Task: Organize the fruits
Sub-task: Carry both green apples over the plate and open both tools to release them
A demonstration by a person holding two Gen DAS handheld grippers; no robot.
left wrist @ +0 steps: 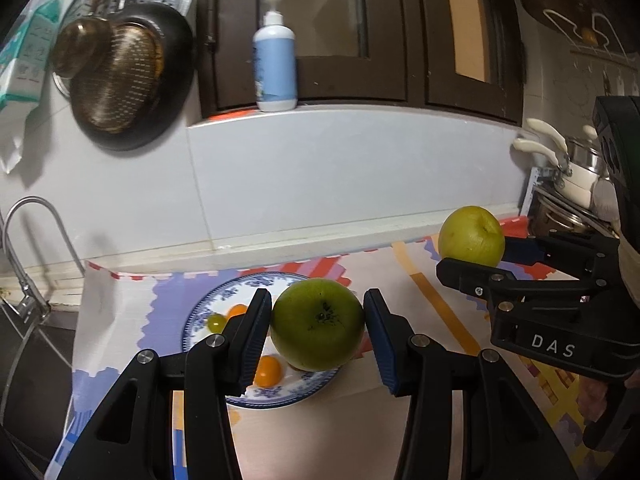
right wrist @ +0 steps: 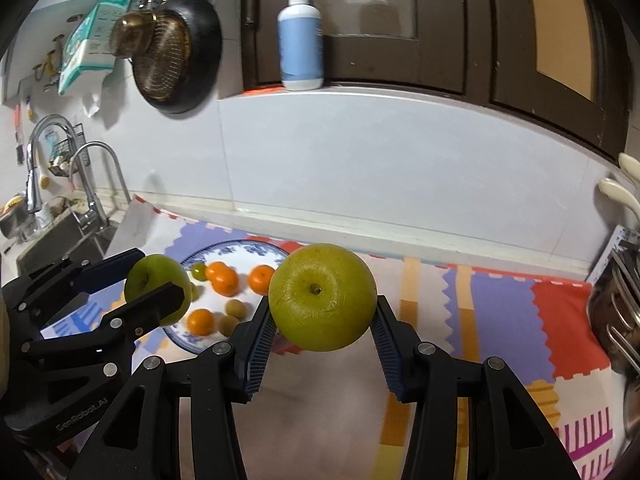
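My left gripper is shut on a green apple, held in the air above a blue-and-white plate. In the right wrist view the same left gripper and its green apple show at the left. My right gripper is shut on a yellow-green apple, raised over the patterned mat; it also appears as the right gripper with the yellow-green apple. The plate holds several small oranges and small green fruits.
A tiled wall with a ledge bears a pump bottle. Pans and a strainer hang at the upper left. A sink with taps lies left of the mat. Pots and a rack stand at the right edge.
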